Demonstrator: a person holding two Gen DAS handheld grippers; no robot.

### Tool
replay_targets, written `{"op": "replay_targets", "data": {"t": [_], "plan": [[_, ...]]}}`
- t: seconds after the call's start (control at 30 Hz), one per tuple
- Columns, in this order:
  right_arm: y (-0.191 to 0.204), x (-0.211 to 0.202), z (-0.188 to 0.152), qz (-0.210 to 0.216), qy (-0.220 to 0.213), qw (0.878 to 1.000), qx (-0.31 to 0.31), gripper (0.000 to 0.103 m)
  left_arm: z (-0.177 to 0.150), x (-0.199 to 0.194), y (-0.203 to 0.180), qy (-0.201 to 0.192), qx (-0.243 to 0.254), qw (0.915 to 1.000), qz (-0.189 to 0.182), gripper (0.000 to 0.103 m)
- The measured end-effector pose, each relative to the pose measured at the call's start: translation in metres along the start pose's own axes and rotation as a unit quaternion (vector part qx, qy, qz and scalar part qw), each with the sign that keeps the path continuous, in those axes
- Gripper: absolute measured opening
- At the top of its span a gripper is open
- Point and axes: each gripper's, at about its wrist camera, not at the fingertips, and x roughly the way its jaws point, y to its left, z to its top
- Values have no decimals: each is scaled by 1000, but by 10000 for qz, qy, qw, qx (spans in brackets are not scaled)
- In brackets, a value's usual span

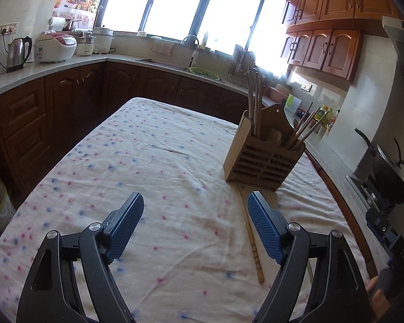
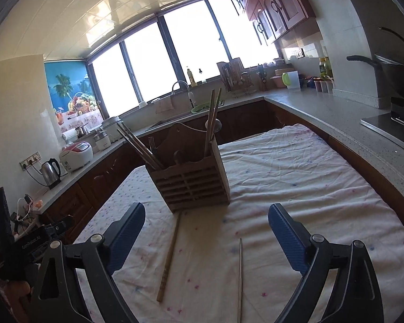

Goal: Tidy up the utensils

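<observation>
A wooden slatted utensil holder (image 1: 261, 158) stands on the cloth-covered table (image 1: 137, 161), with several chopsticks upright in its compartments. It also shows in the right wrist view (image 2: 194, 180). A bamboo chopstick (image 1: 251, 237) lies flat in front of the holder, beside my left gripper's right finger. In the right wrist view this bamboo chopstick (image 2: 169, 255) lies left of a thin metal chopstick (image 2: 240, 277). My left gripper (image 1: 195, 202) is open and empty above the cloth. My right gripper (image 2: 206, 212) is open and empty, with both chopsticks lying between its fingers.
Kitchen counters (image 1: 67, 63) wrap around the table, with a kettle (image 1: 17, 52), a rice cooker (image 1: 55, 47) and a sink (image 1: 164, 63). A wok (image 2: 398, 72) sits on the stove at the right. The other gripper (image 2: 32, 242) shows at the left edge.
</observation>
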Motion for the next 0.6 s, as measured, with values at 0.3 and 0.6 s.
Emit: {"op": "replay_targets", "data": {"t": [0.3, 0.6], "plan": [[5, -23, -39, -142, 45, 9997, -202, 100, -24, -20, -12, -62, 365, 9993, 85, 82], [20, -71, -26, -559, -1122, 9890, -790, 103, -27, -75, -35, -1505, 800, 9845, 405, 103]]}}
